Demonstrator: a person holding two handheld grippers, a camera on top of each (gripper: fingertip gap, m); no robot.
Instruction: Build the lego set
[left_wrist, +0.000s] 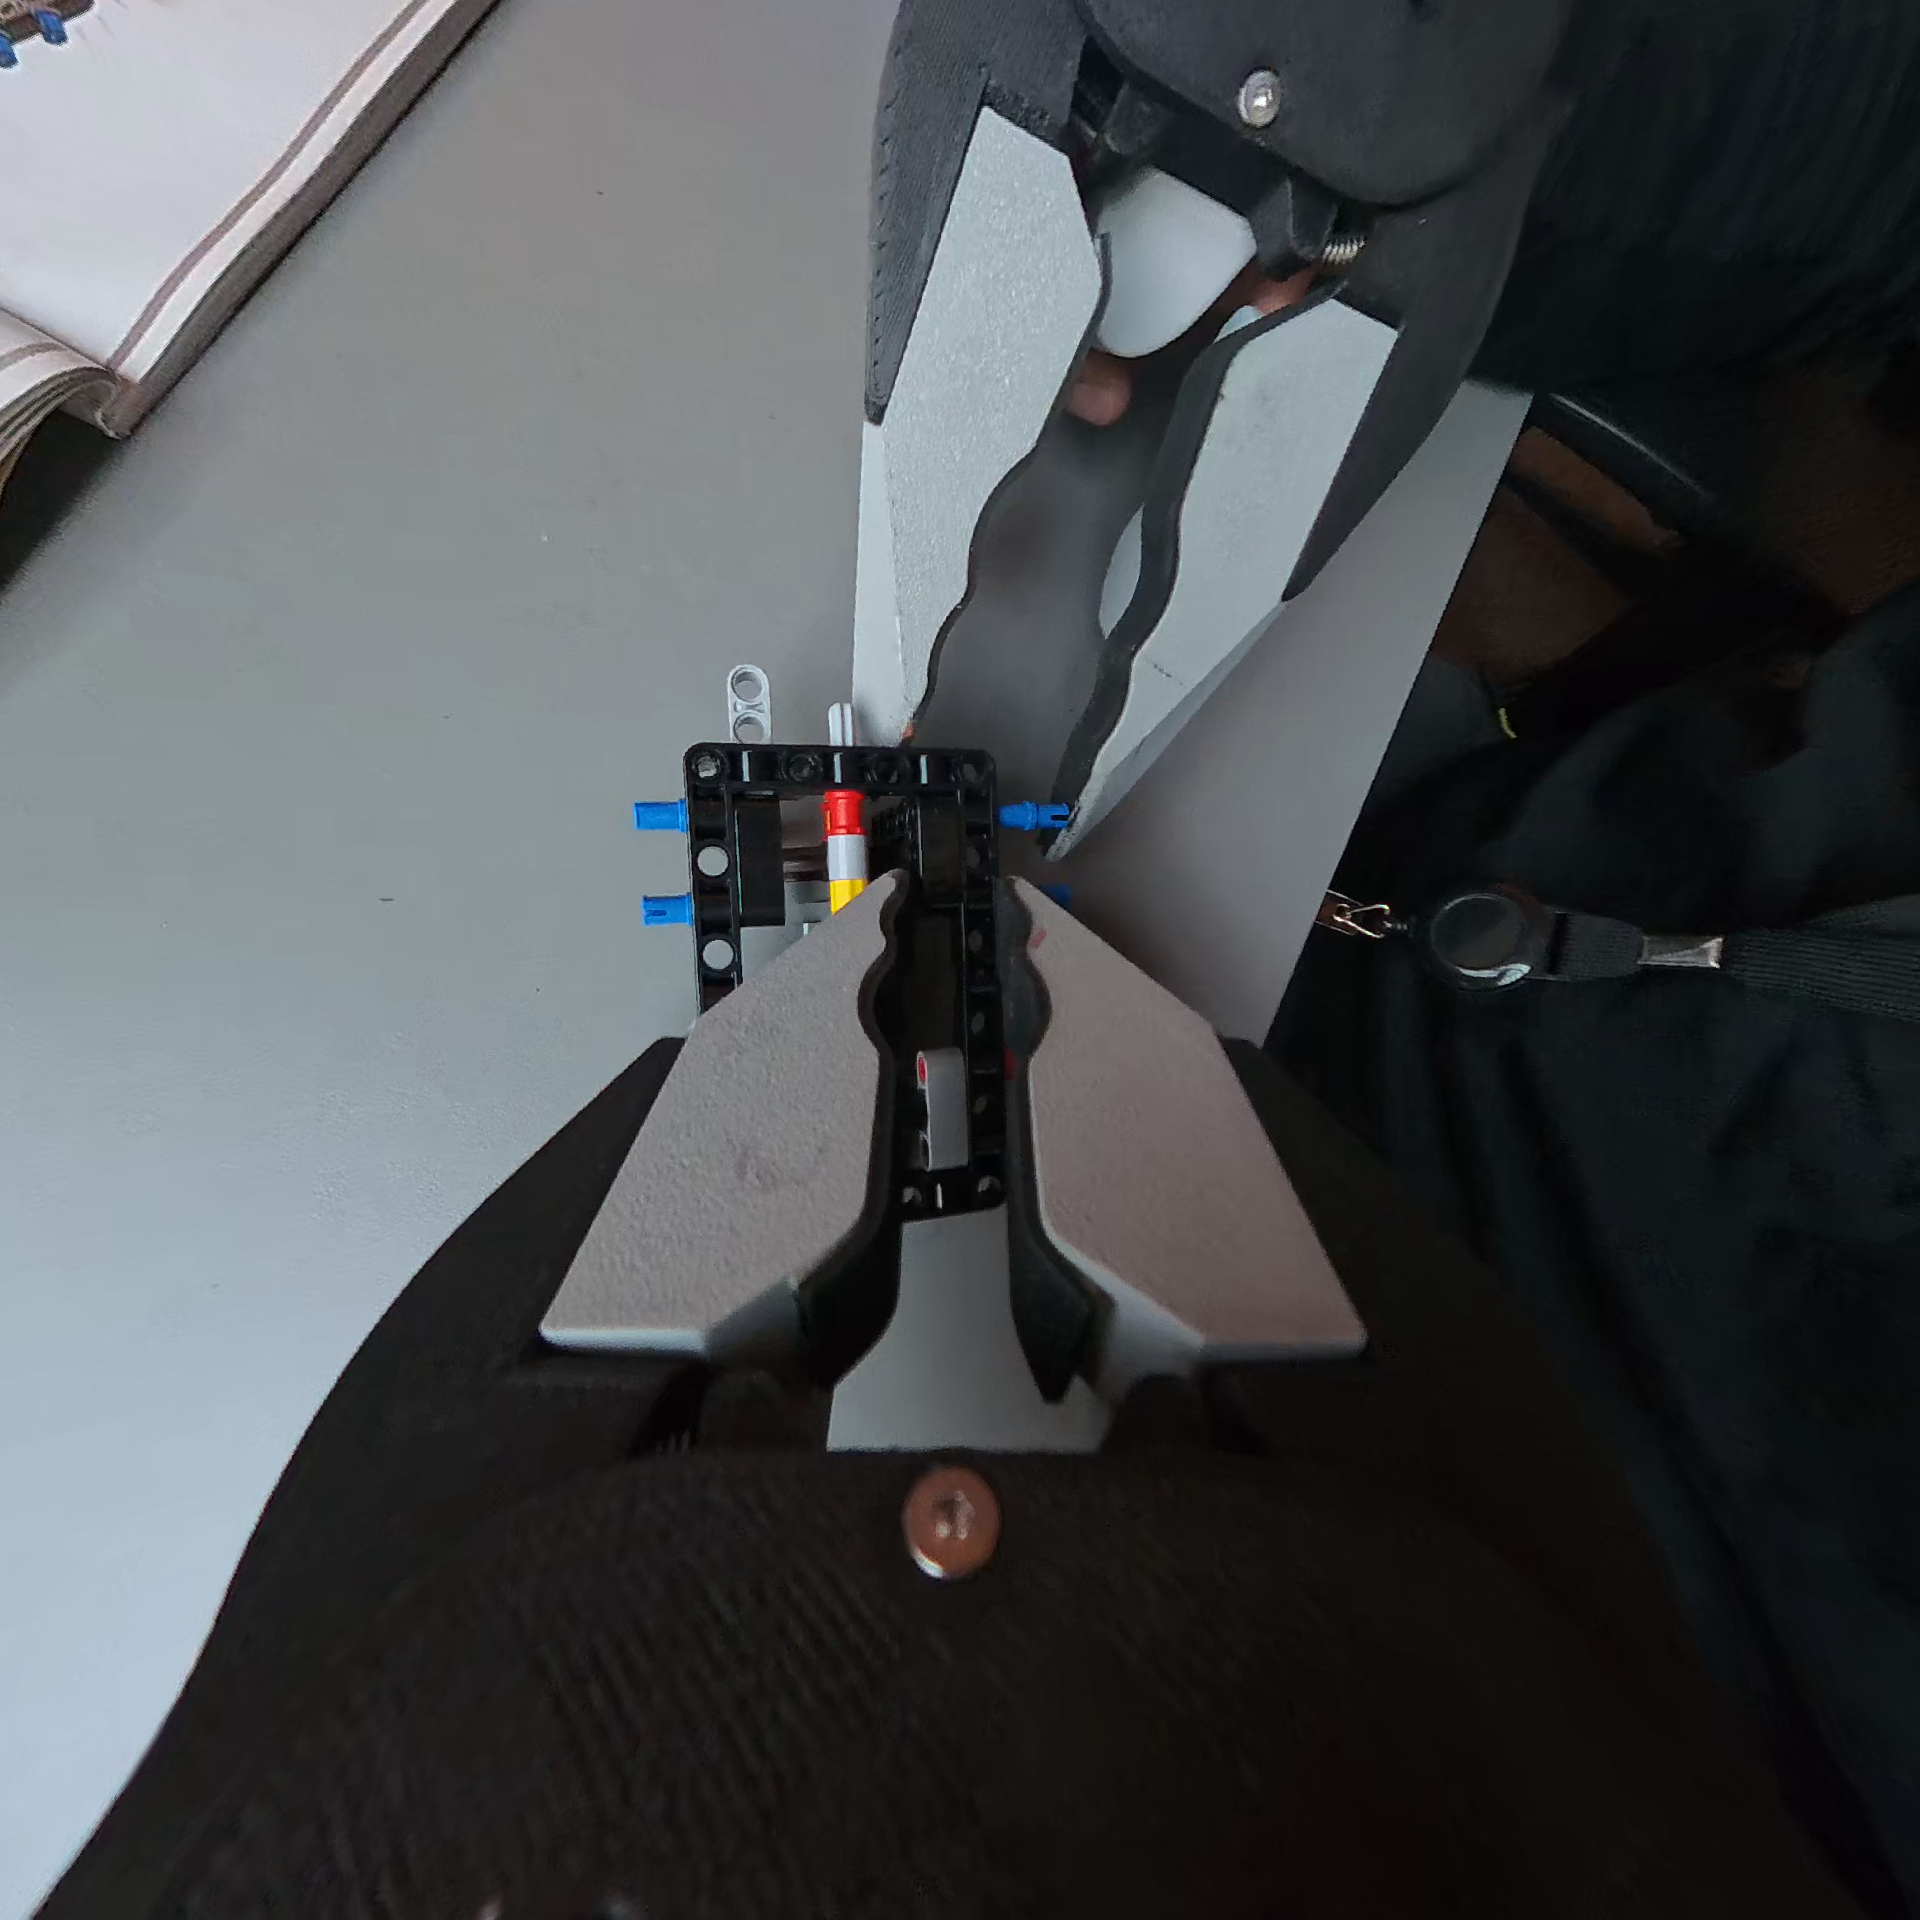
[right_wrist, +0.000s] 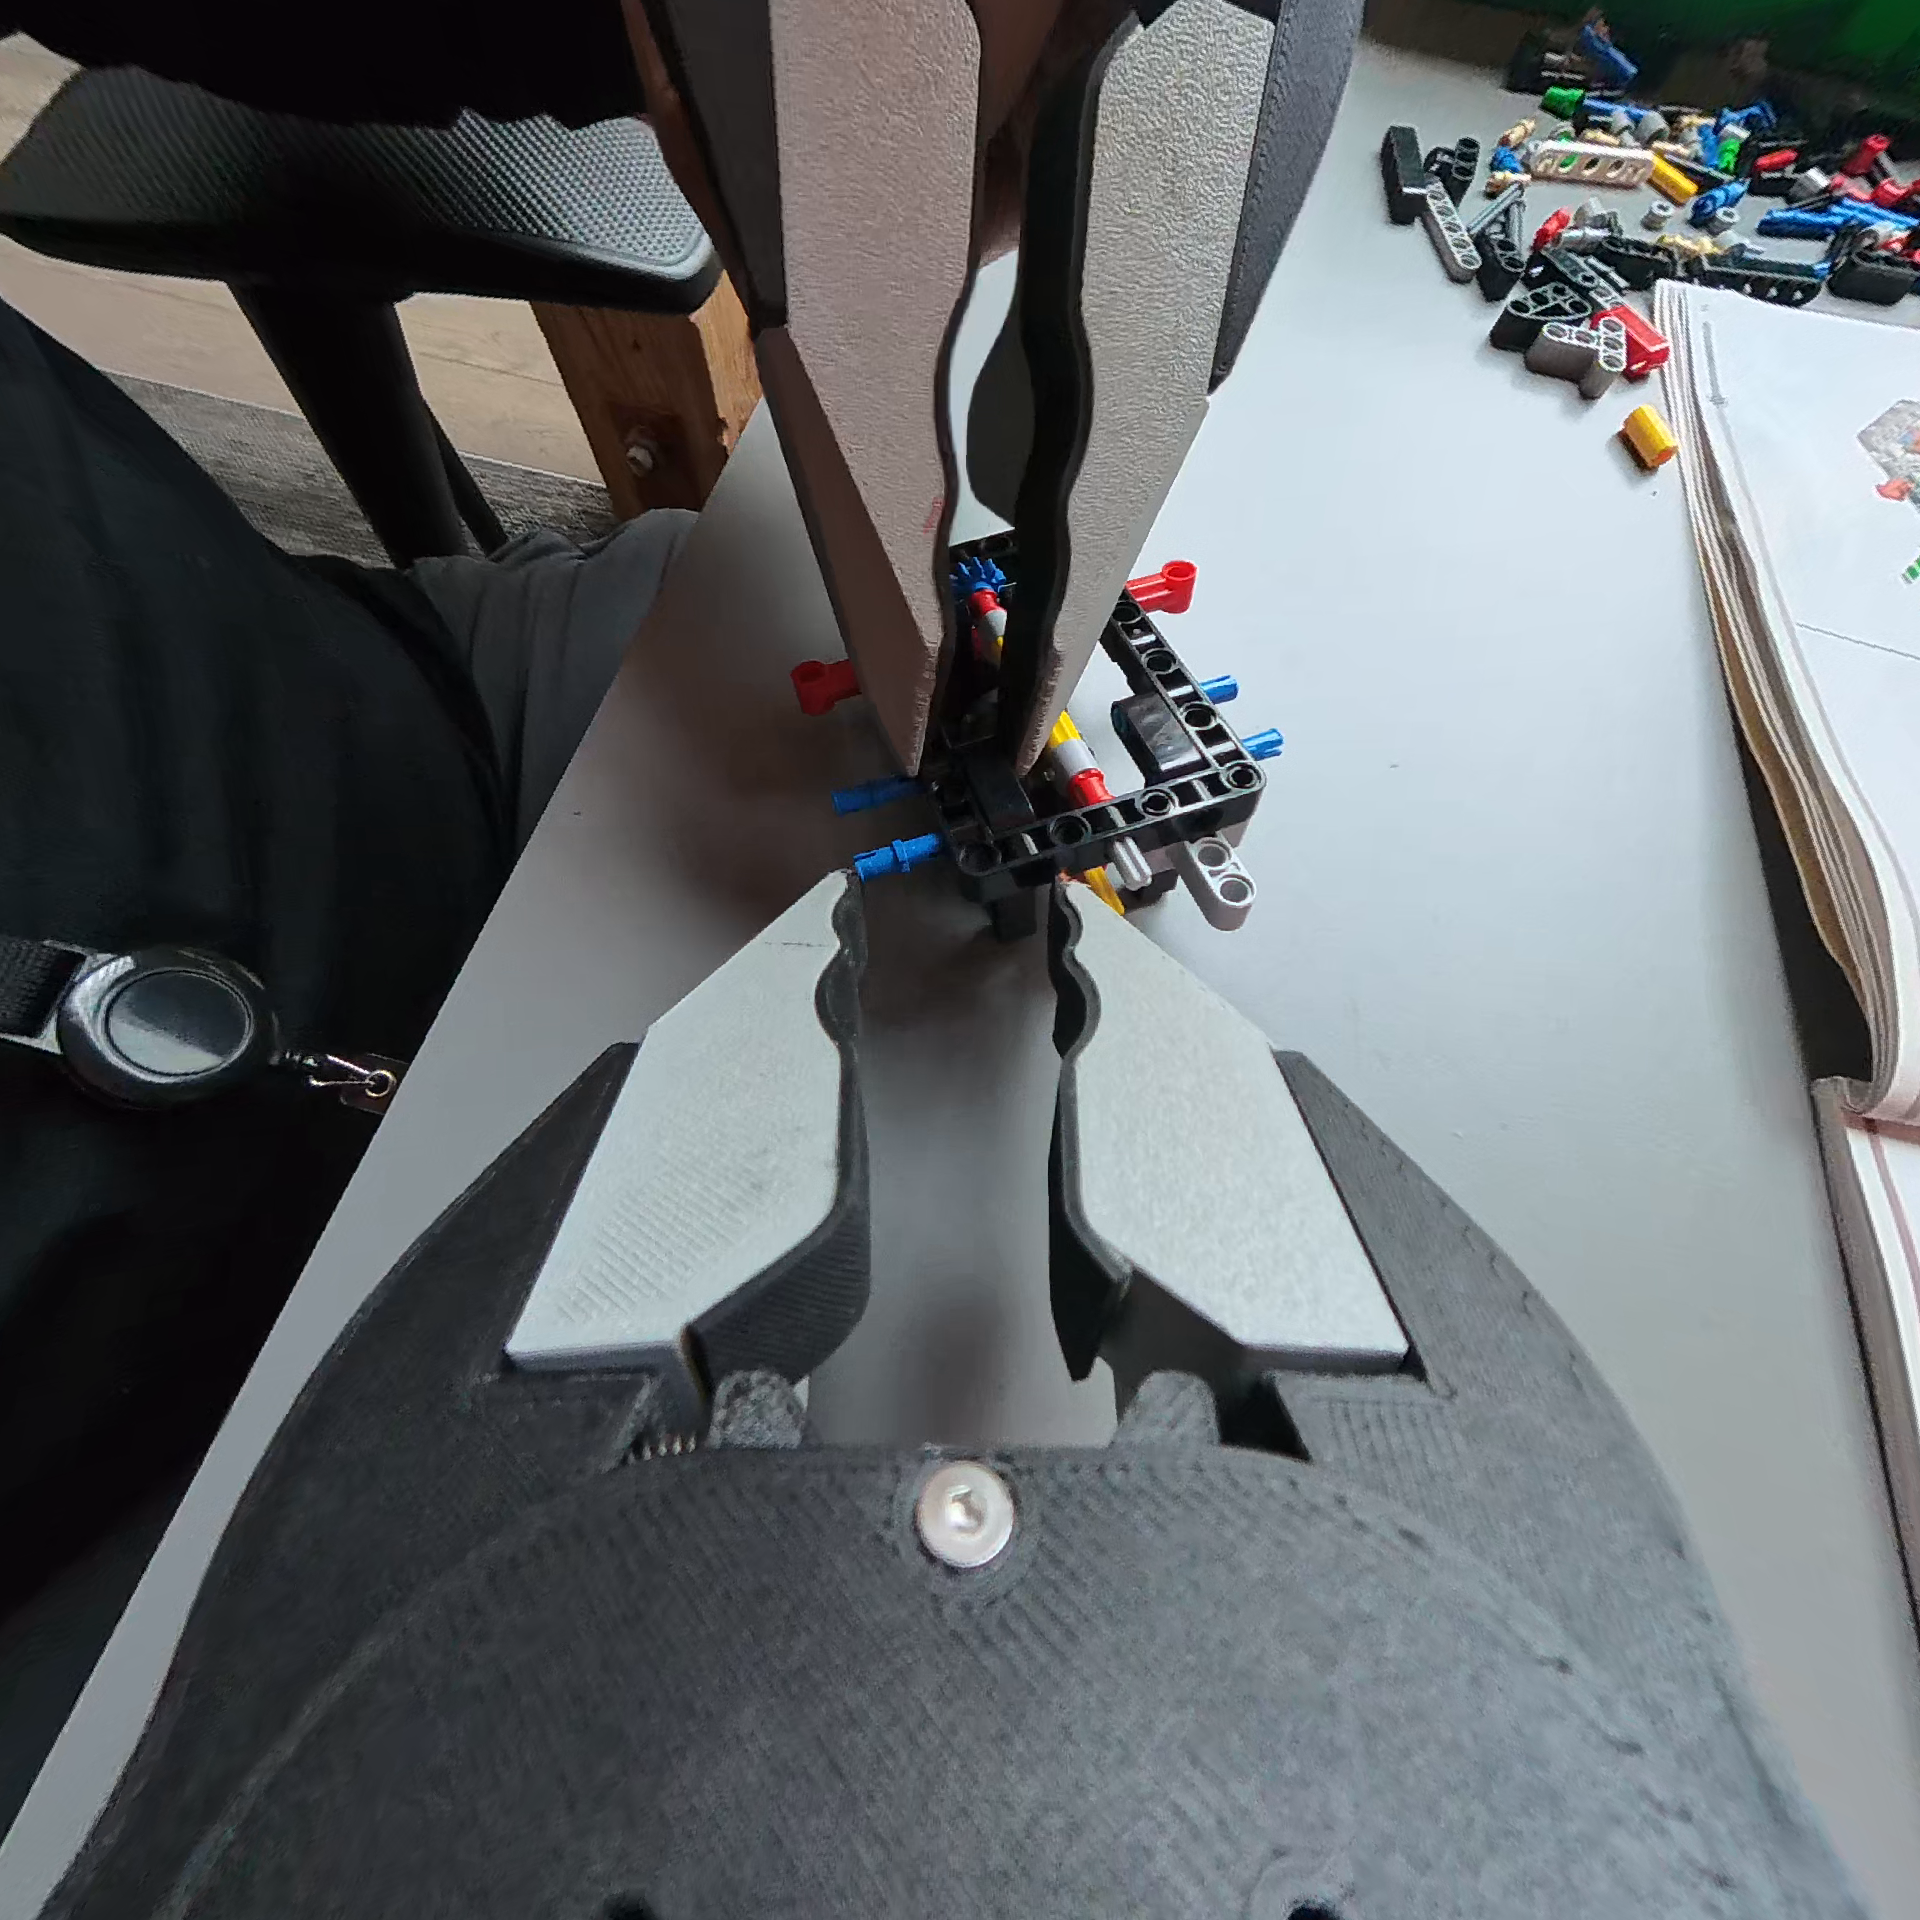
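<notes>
Frame: black rectangular lego frame (left_wrist: 842, 873) lies flat on the grey table (left_wrist: 364, 831), near the table edge.
Long axis: in the left wrist view the frame runs lengthwise along the left gripper's fingers, away from the camera; its short end bar faces the right gripper.
Side pins: blue pins (left_wrist: 662, 816) stick out sideways from both long bars; red connectors (right_wrist: 1164, 587) sit at the far end in the right wrist view.
Shaft: red, grey and yellow rod (left_wrist: 844, 847) lies inside the frame, parallel to its long bars.
End parts: light grey short beam (right_wrist: 1221, 873) with holes projects past the end bar.
Left gripper (left_wrist: 951, 894): clenched on one long bar of the frame.
Right gripper (right_wrist: 956, 894): released, fingers apart, tips just beside the frame's end bar; one tip touches a blue pin.
Loose parts: pile of mixed pieces (right_wrist: 1662, 197) lies well apart on the table.
Booklet (right_wrist: 1818, 644): open; print too small to read.
Markings: no readable brand on any part.
</notes>
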